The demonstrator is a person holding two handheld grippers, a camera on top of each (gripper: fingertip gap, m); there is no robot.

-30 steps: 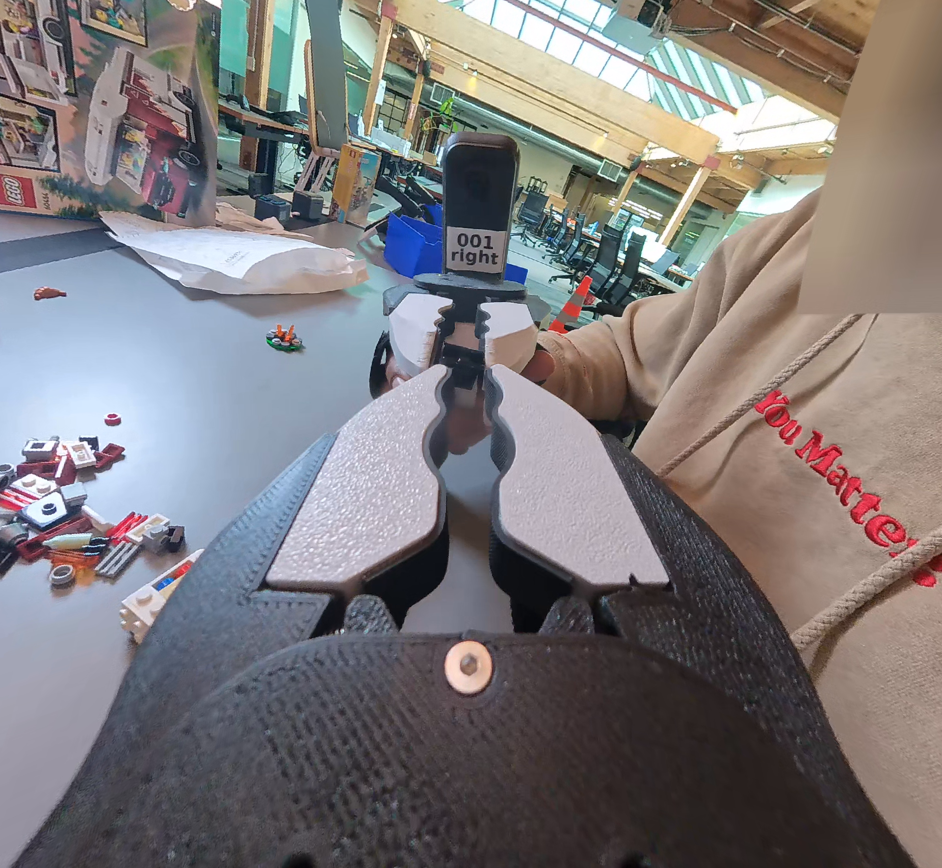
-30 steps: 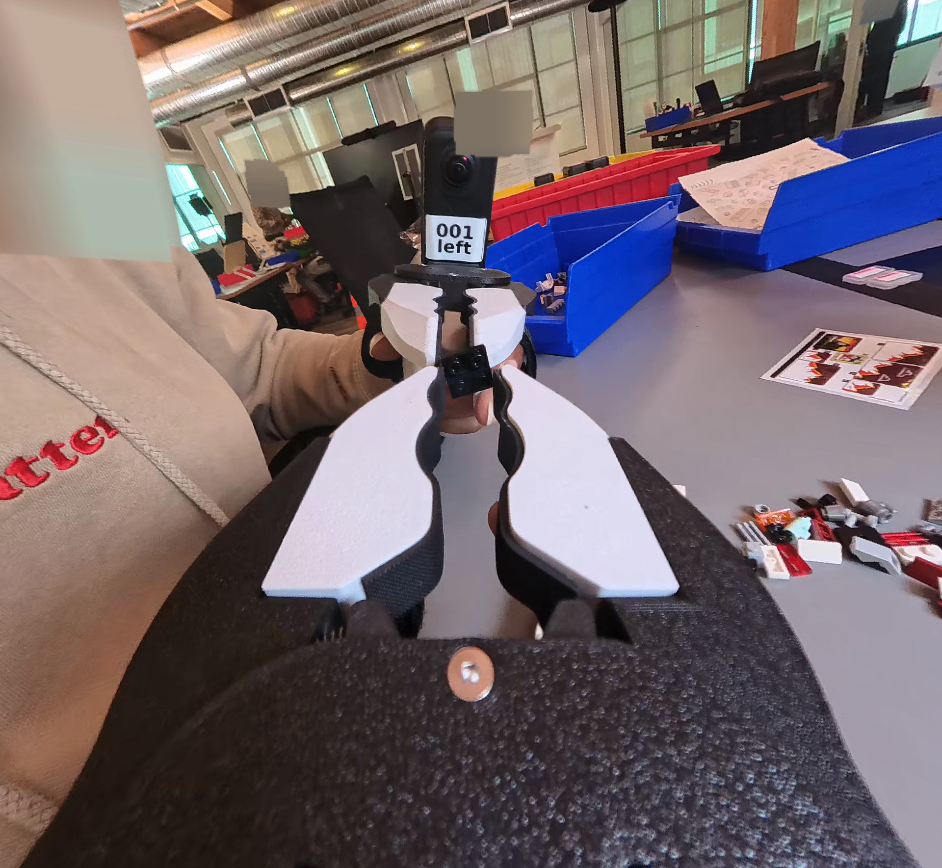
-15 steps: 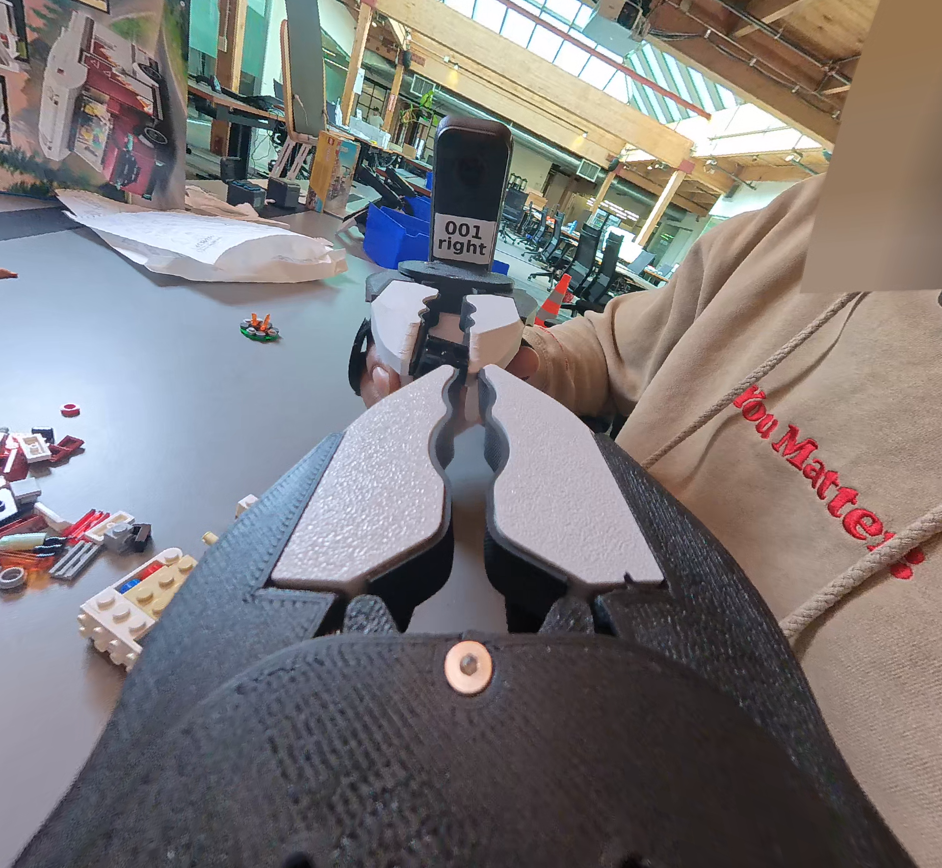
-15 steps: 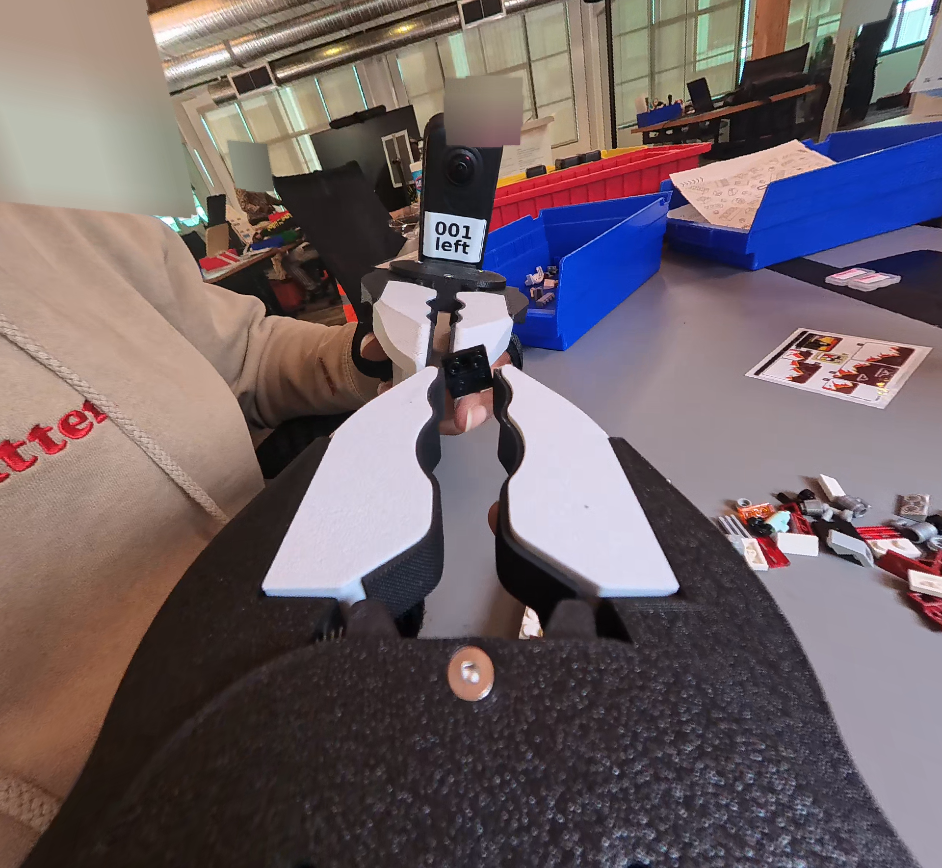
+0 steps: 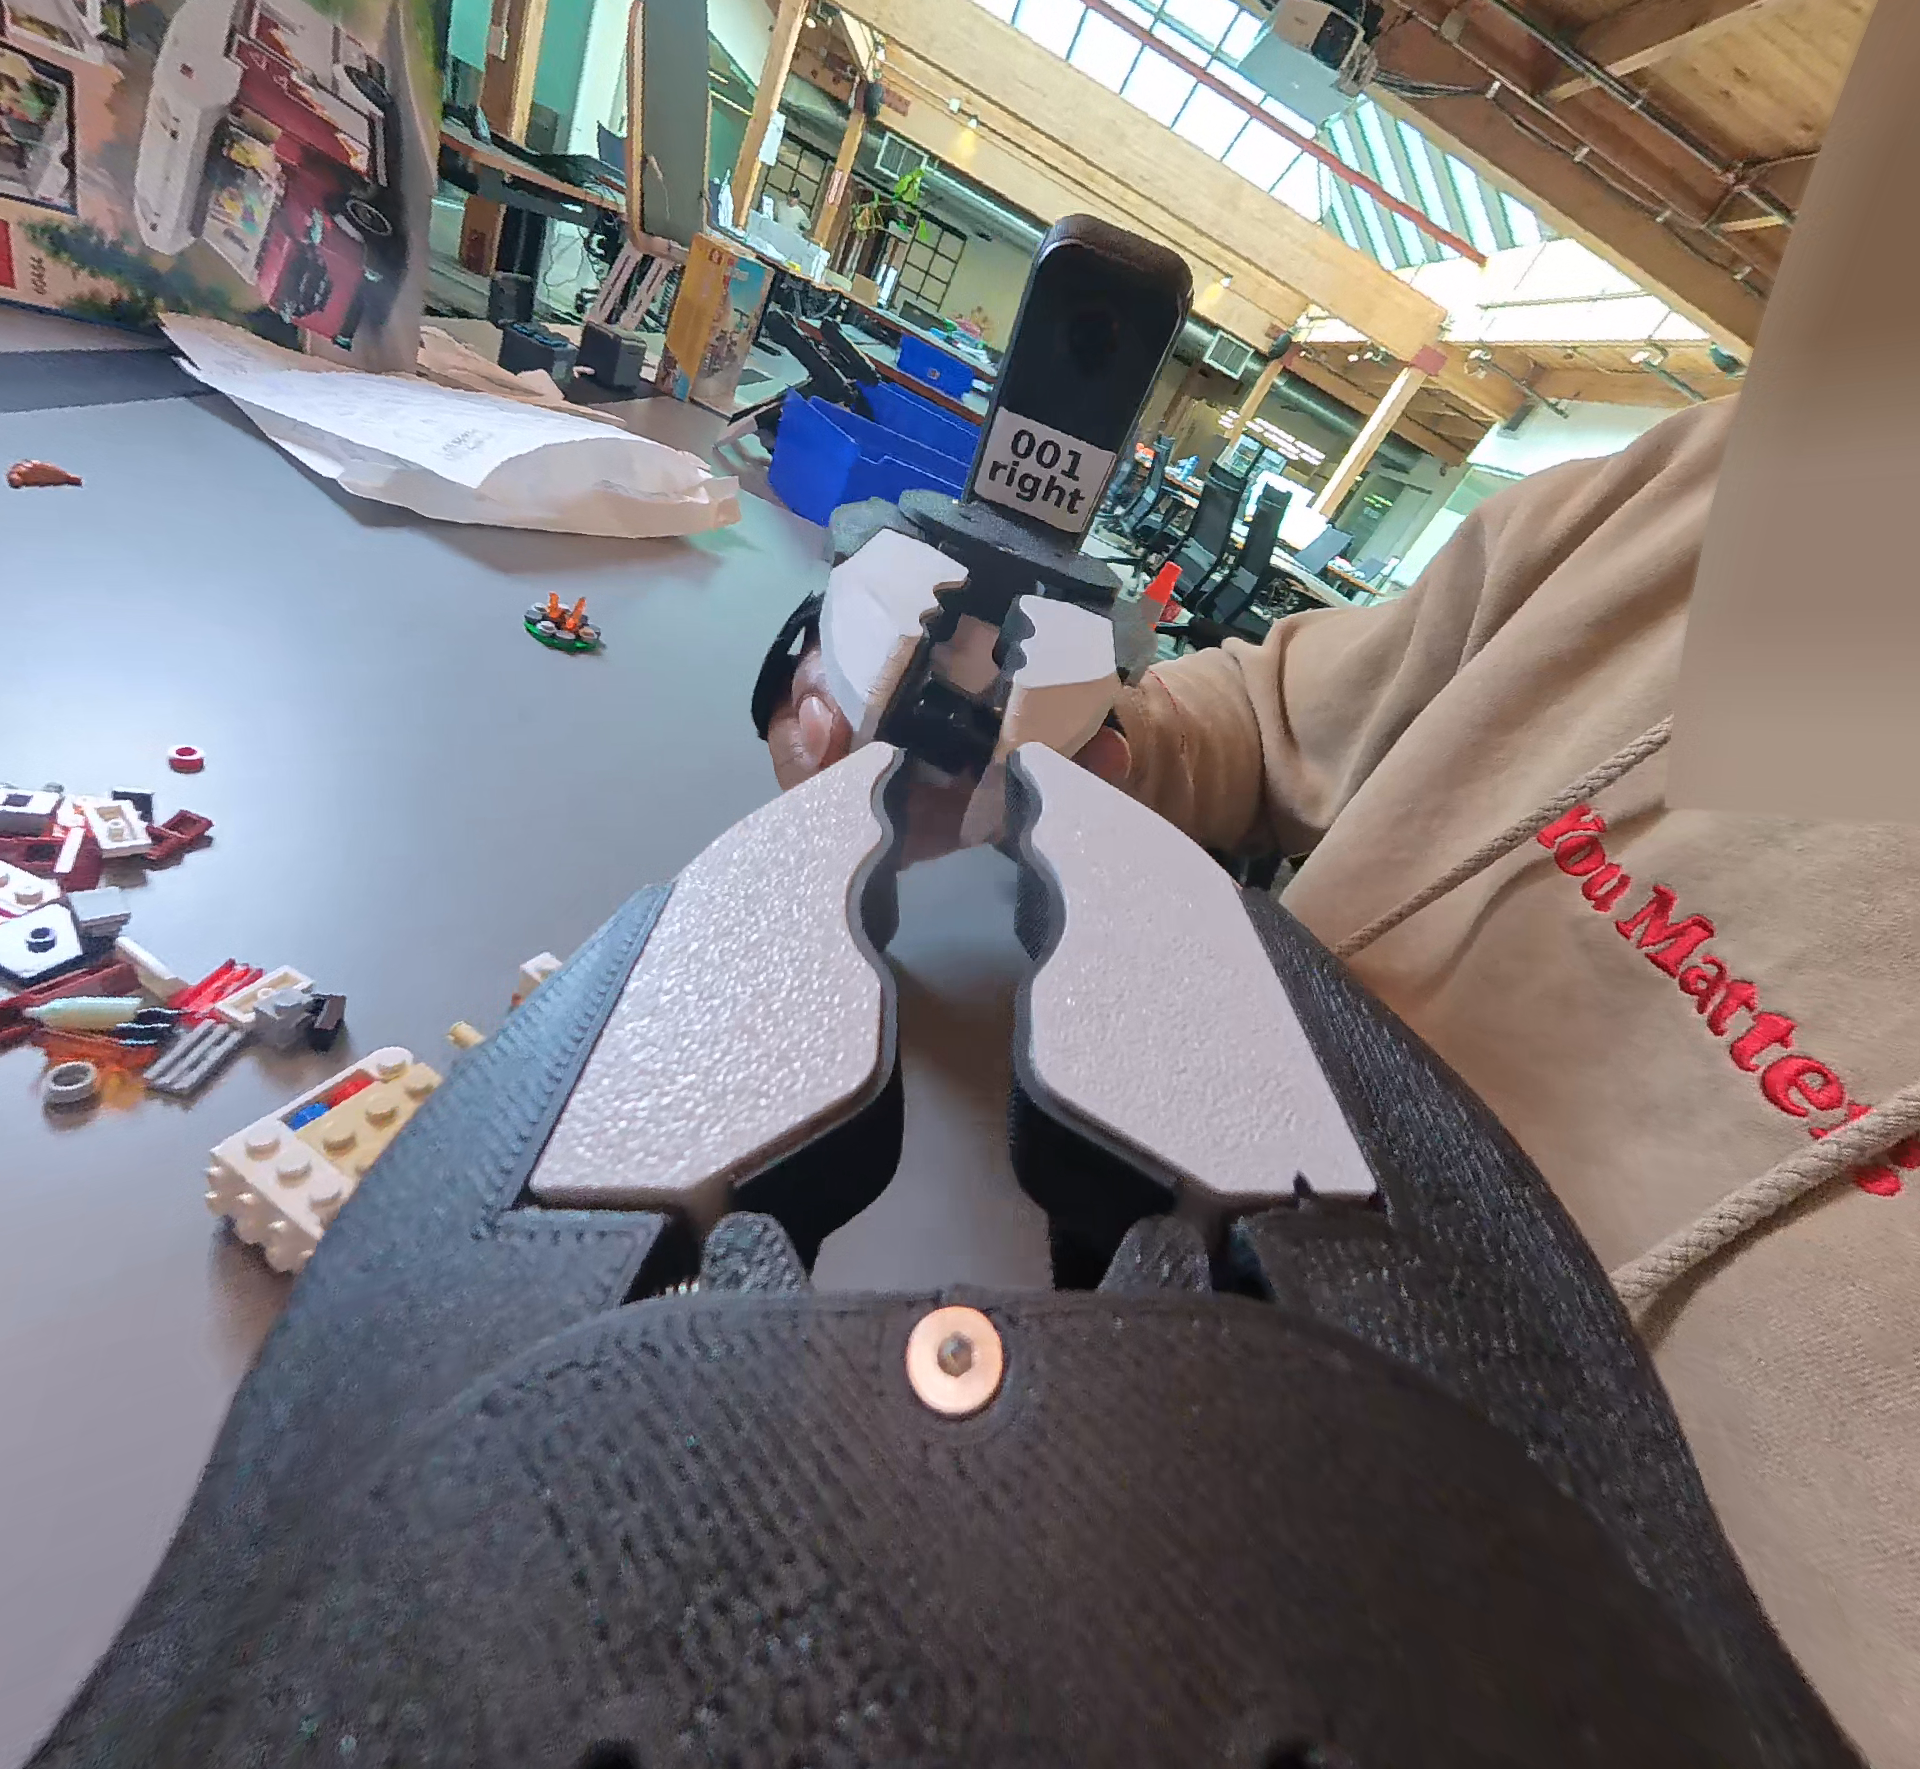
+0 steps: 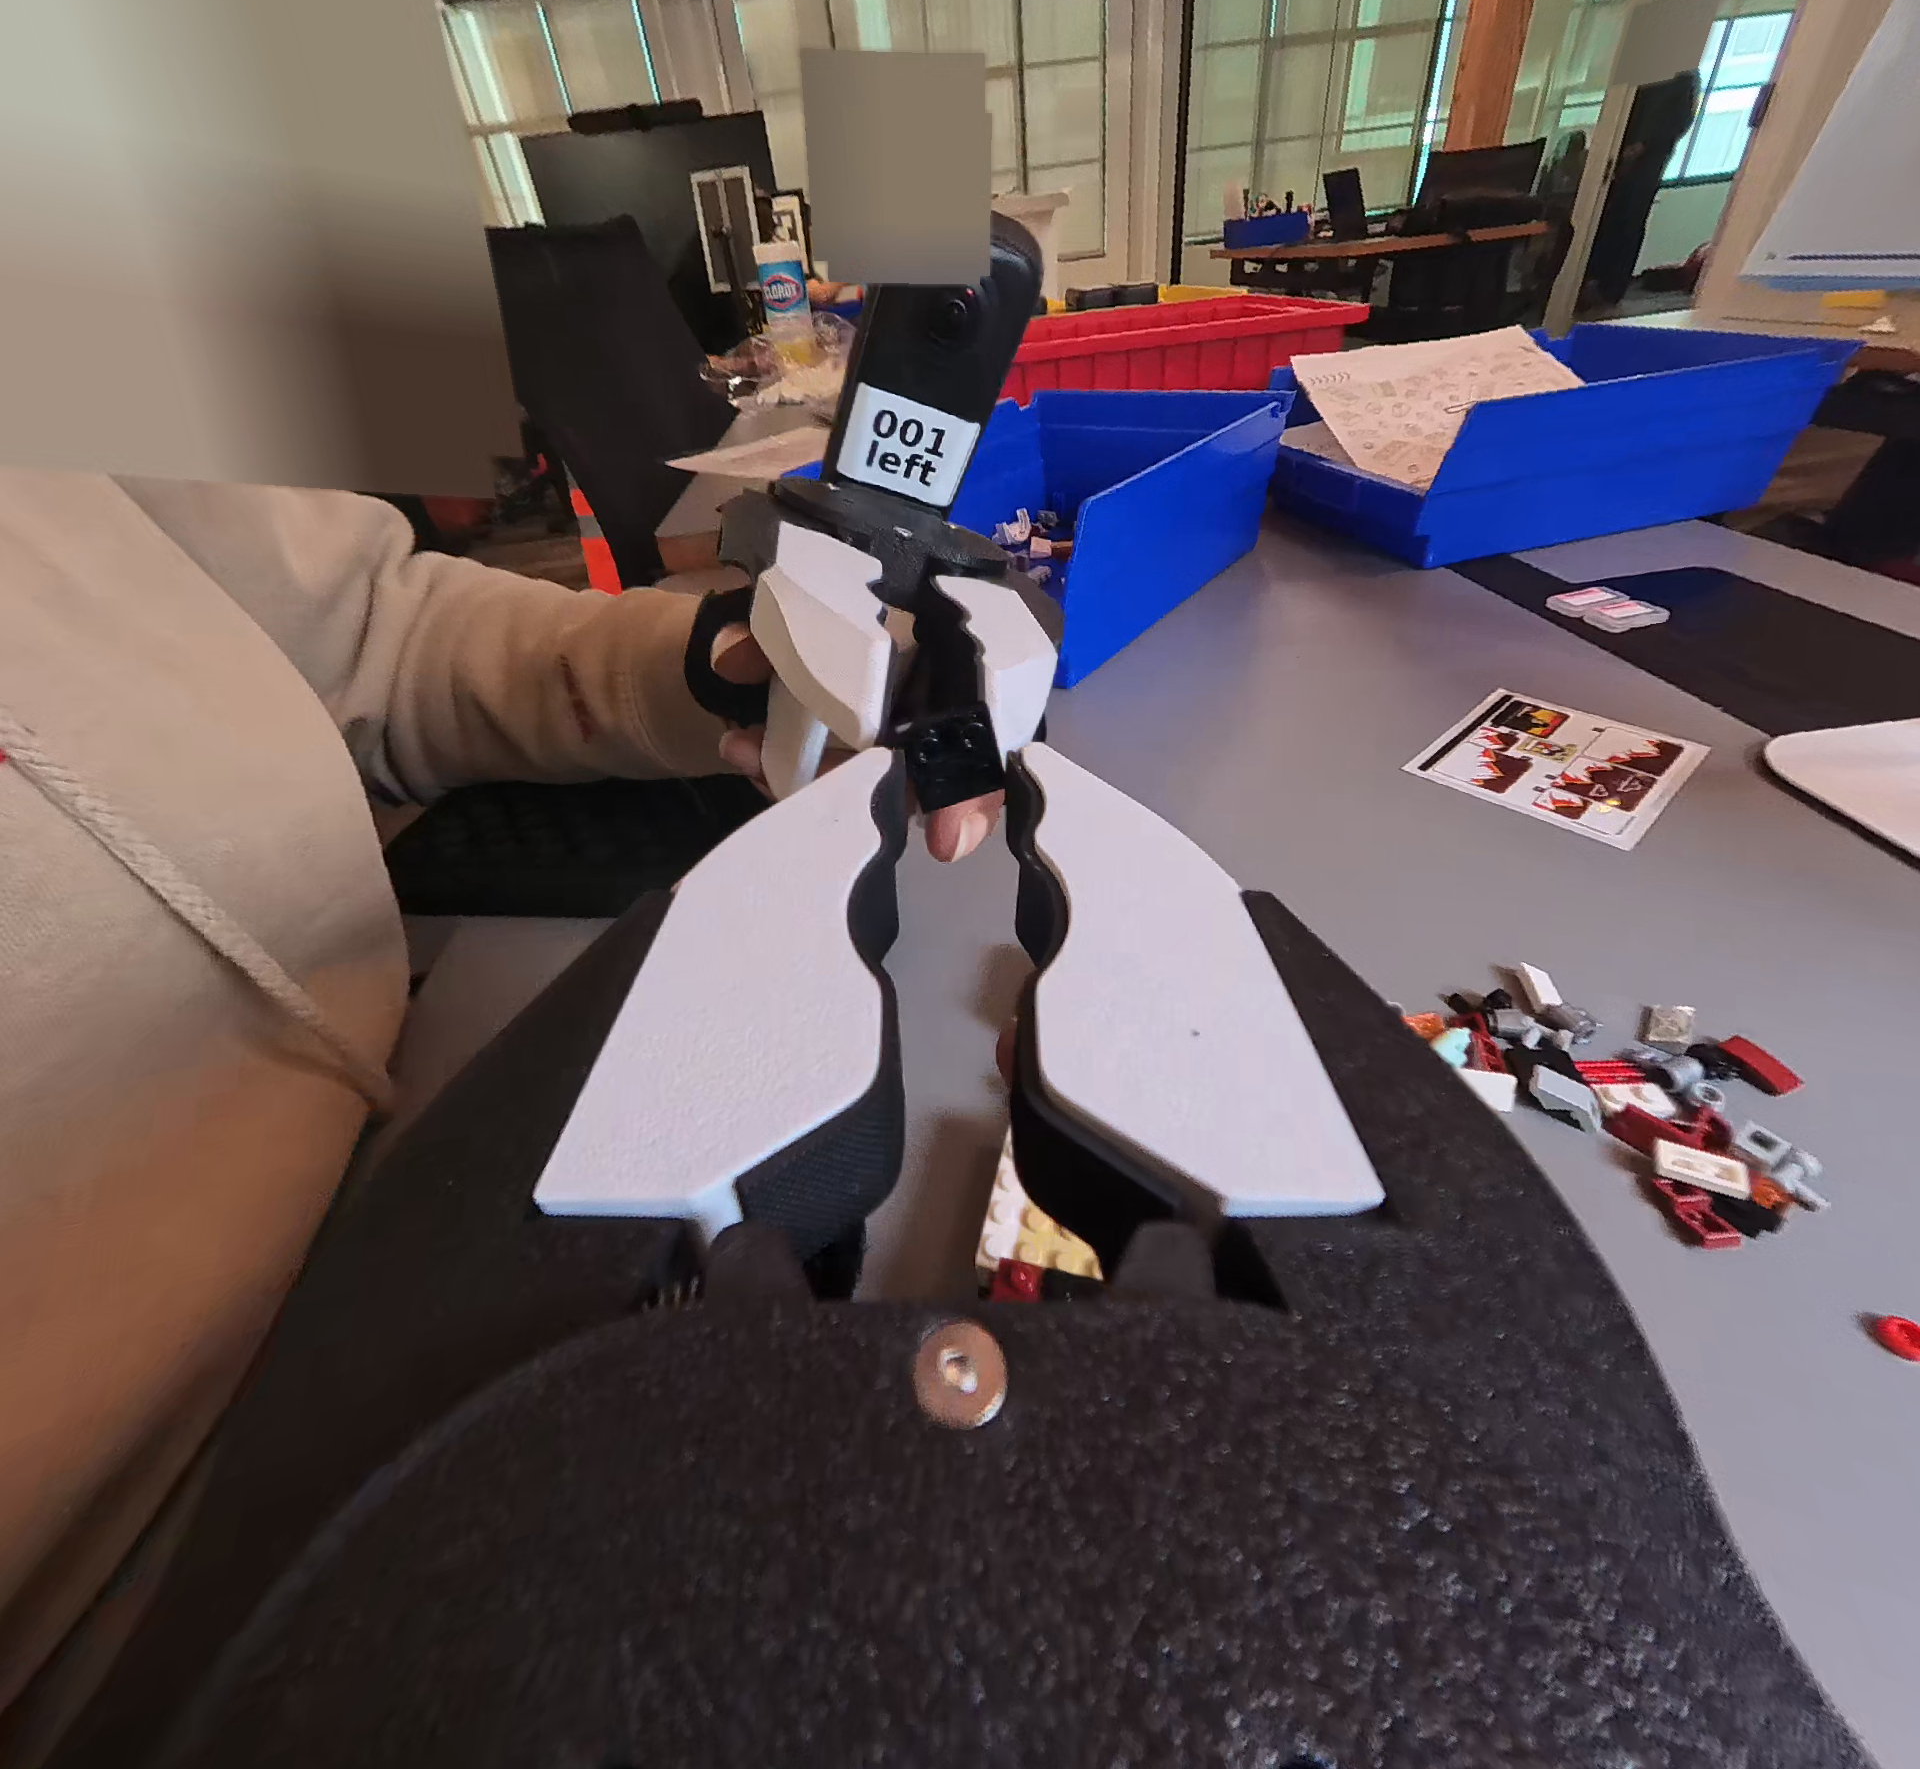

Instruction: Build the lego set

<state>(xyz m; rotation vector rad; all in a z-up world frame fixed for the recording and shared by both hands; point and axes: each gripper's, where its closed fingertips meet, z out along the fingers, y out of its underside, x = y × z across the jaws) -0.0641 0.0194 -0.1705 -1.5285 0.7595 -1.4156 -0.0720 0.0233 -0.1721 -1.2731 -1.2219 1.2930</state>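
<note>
In the right wrist view my right gripper (image 6: 951, 774) is shut on a small black studded brick (image 6: 951, 763) and holds it in the air above the grey table (image 6: 1299, 836). My left gripper (image 6: 940, 722) faces it tip to tip, and a thumb shows just below the brick. In the left wrist view my left gripper (image 5: 954, 769) is open, with its tips just short of the same black brick (image 5: 951, 732) at the right gripper's (image 5: 961, 696) fingertips. I see no press of the left pads on the brick.
A pile of loose bricks (image 5: 94, 940) and a white brick assembly (image 5: 312, 1148) lie left of the left gripper. A green round piece (image 5: 561, 623), a paper bag (image 5: 468, 452) and a set box (image 5: 208, 109) lie beyond. Blue bins (image 6: 1143, 493), a sticker sheet (image 6: 1553, 763) and more pieces (image 6: 1621, 1096) are on the right. Left and right tips are no more than a few centimetres apart. Both grippers' tips are roughly 30 centimeters from the green round piece (image 5: 561, 623).
The left jaws narrowed, then spread wider apart in front of the brick. The right gripper kept its hold on the black brick. Both grippers tilted a little.
</note>
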